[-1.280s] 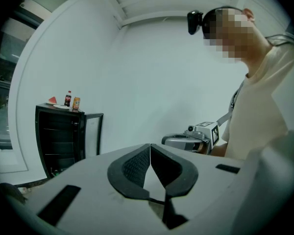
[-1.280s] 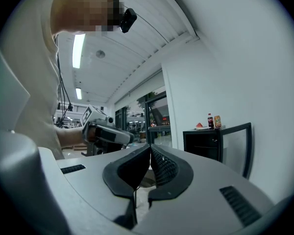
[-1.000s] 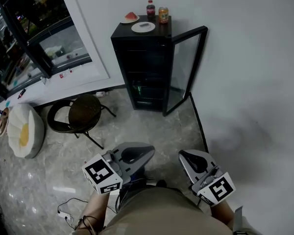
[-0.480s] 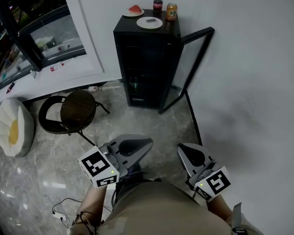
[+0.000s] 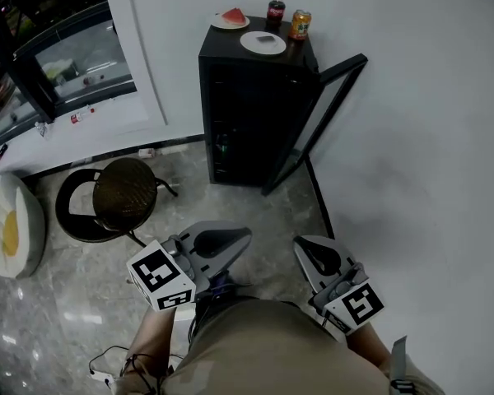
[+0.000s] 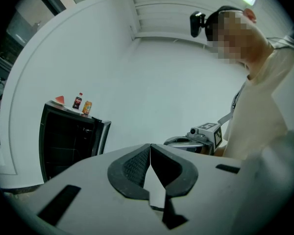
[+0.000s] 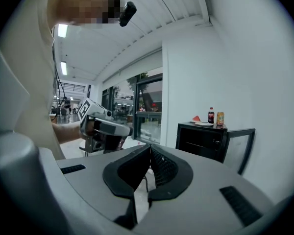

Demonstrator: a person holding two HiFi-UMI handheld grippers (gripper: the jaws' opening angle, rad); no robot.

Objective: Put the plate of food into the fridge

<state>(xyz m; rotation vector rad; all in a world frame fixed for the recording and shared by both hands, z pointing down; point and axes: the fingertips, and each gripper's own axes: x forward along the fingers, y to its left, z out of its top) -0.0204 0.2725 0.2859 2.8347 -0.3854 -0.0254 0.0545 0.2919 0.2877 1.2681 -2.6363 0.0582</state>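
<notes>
A black mini fridge (image 5: 251, 109) stands against the white wall with its glass door (image 5: 321, 109) swung open to the right. On its top are a plate with a watermelon slice (image 5: 230, 19), a white plate (image 5: 263, 43) with a small dark item, a cola bottle (image 5: 275, 10) and an orange can (image 5: 300, 25). My left gripper (image 5: 245, 234) and right gripper (image 5: 301, 245) are held low in front of my body, far short of the fridge. Both are shut and empty. The fridge (image 7: 201, 141) also shows ahead in the right gripper view.
A round dark stool (image 5: 119, 192) stands left of the fridge. Further left a white cushion with a yellow spot (image 5: 8, 229) lies on the marble floor. A cable (image 5: 107, 359) trails by my feet. Black-framed glass panels (image 5: 58, 52) line the back left.
I have walked towards the fridge: it, the stool and the cushion have slid nearer and lower in the head view. Both grippers stayed shut and kept their place before my body.
</notes>
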